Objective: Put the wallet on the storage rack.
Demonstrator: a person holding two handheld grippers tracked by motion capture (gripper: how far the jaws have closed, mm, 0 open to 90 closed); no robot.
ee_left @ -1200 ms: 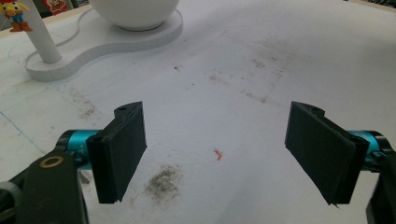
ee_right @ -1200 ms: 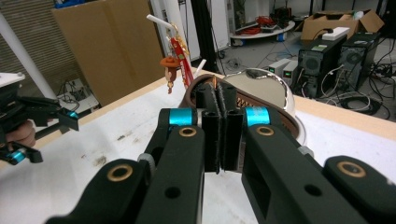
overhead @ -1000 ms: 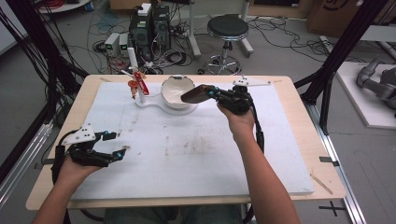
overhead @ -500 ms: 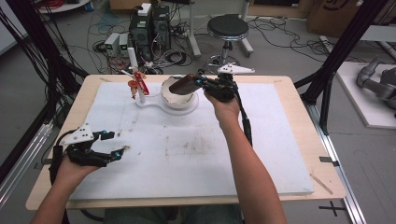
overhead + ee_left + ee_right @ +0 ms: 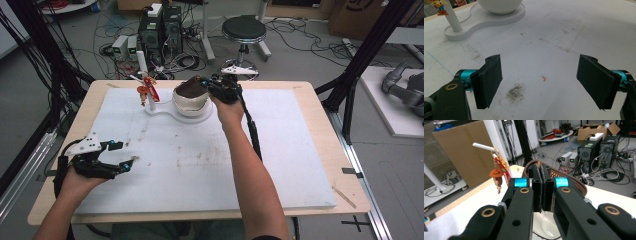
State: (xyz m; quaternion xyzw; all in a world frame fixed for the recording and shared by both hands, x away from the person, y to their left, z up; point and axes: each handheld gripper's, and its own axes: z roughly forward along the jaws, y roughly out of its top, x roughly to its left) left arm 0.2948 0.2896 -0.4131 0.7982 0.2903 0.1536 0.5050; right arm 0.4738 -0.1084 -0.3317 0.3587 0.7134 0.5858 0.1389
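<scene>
A: So, from above: your right gripper [image 5: 206, 85] pinches a brown lid [image 5: 191, 89] over the bowl [image 5: 191, 104], at twelve o'clock on the table [image 5: 310, 165]. Why tilted?

B: Likely to seat it.

A: Left gripper view?

B: Your left gripper [image 5: 539, 82] hangs wide, empty, clear.

A: Right gripper view?

B: Jaws clamped on the lid's rim [image 5: 554, 173], bowl [image 5: 546, 225] below.

A grey floor strewn with cables [image 5: 295, 30], a black stool [image 5: 243, 29], computer towers [image 5: 161, 27] and cardboard boxes [image 5: 357, 15].
</scene>
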